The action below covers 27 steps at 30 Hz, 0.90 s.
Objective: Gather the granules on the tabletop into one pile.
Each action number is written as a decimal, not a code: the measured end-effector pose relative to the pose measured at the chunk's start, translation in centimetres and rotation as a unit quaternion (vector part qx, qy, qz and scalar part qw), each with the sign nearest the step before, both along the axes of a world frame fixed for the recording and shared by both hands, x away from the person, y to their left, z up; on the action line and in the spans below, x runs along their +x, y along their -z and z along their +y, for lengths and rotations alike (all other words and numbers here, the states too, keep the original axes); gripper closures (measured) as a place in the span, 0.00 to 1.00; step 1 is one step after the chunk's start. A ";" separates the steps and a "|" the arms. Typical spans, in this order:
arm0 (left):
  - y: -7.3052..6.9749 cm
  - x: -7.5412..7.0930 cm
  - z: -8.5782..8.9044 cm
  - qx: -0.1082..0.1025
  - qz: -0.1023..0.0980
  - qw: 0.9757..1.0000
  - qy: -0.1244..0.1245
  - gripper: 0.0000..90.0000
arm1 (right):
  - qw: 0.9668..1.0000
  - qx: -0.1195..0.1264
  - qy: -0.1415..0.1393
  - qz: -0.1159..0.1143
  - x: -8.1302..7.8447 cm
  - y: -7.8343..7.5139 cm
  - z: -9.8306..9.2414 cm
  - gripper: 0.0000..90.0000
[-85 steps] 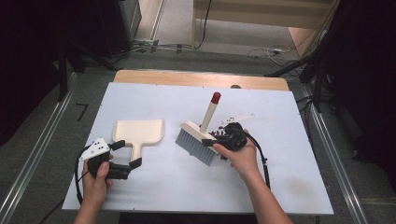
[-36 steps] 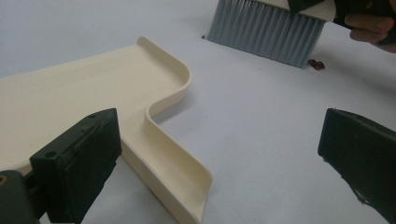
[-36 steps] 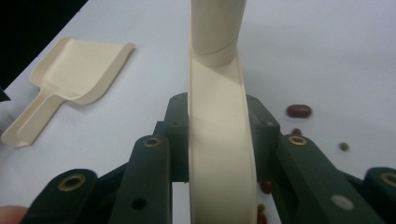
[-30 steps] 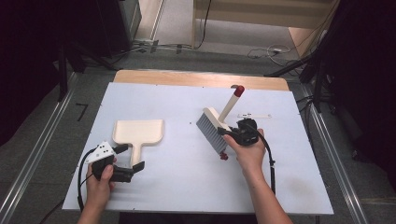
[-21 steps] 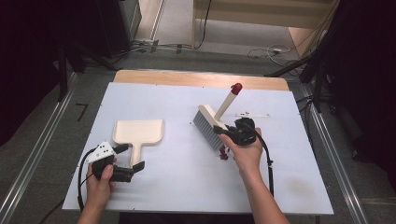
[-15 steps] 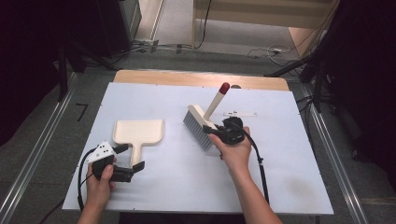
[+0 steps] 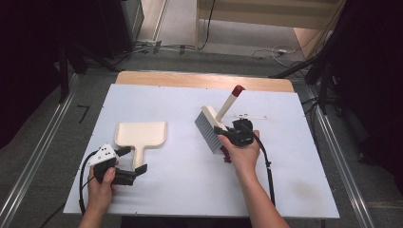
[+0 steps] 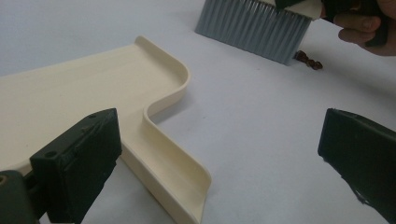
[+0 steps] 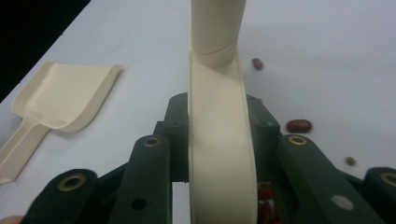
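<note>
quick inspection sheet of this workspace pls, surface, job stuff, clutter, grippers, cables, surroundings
surface: white board on a table, wooden strip along the far edge.
job's things: cream brush with grey bristles and a red-tipped handle; cream dustpan lying flat; small red-brown beans on the board by the brush.
clutter: a thin pale stick beyond the brush.
grippers: right gripper clamped on the brush's back; left gripper open, jaws either side of the dustpan handle, pads not pressing.
cables: a black cable trails from the right gripper, another from the left; more lie on the floor.
surroundings: grey floor, metal rails, dark curtains.
</note>
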<state>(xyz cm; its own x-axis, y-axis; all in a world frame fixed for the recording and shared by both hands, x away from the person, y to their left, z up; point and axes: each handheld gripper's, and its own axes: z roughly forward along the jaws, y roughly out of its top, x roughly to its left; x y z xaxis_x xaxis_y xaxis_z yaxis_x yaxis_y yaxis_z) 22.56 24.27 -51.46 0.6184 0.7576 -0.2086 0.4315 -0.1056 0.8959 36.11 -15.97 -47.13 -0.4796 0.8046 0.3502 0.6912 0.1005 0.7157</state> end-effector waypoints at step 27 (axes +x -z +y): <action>0.0 0.0 0.0 0.001 0.001 1.000 -0.001 0.00 | 0.971 -0.050 -0.230 -0.038 -2.9 -3.7 -6.0 0.73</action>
